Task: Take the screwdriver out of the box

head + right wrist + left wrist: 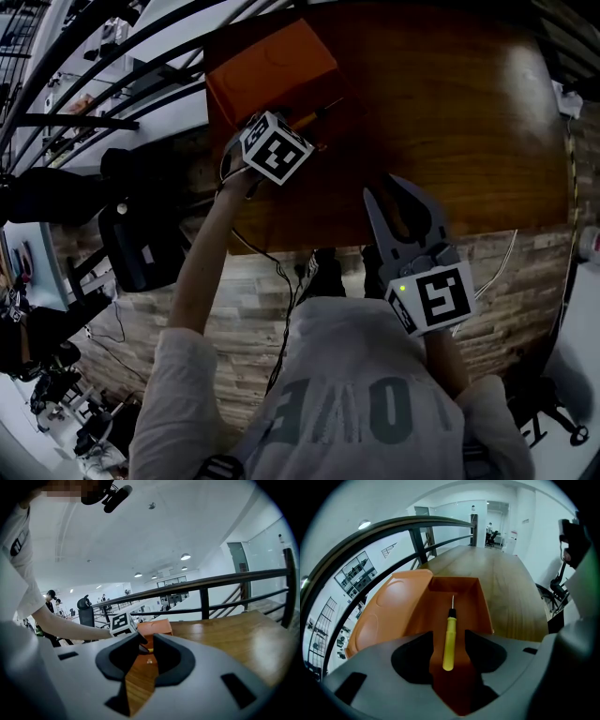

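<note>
An orange box (272, 70) lies open at the table's far left, with its lid (389, 606) folded out to the left. A screwdriver (449, 639) with a yellow handle and a thin shaft lies lengthwise in the box's tray (473, 606), tip pointing away. My left gripper (449, 637) is open at the tray's near end. Its jaws stand either side of the handle, with a gap on each side. In the head view its marker cube (277, 148) hides the jaws. My right gripper (389, 192) hovers open and holds nothing near the table's front edge, pointing towards the box (154, 626).
The wooden table (450, 122) stretches to the right of the box. A dark metal railing (417, 527) runs along the table's left side. Below the front edge are a brick-pattern floor (525, 272), hanging cables (281, 281) and a black chair (141, 248).
</note>
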Motion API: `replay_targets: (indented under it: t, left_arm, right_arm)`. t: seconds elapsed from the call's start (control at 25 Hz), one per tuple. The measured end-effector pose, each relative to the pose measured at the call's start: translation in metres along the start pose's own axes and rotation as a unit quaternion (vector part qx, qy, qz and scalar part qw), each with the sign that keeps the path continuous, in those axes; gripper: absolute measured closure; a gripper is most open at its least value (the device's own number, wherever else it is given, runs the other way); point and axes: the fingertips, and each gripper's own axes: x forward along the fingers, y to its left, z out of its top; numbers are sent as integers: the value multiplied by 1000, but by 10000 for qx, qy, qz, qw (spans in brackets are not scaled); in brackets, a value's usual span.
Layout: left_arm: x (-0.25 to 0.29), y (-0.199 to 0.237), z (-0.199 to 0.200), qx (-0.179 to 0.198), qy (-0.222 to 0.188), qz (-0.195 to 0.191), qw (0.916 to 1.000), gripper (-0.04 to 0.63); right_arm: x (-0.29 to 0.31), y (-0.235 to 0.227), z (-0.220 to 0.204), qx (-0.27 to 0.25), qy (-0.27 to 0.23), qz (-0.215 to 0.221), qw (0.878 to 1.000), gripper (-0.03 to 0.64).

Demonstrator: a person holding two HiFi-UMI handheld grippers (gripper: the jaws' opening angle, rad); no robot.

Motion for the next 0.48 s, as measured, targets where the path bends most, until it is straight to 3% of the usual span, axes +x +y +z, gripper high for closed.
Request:
replay_targets:
  t: [0.48]
  left_arm:
    - [16,-5,-19,304,455,-273,9981,397]
  right_arm:
    - [-1,8,-8,-29,137,90,9999,531]
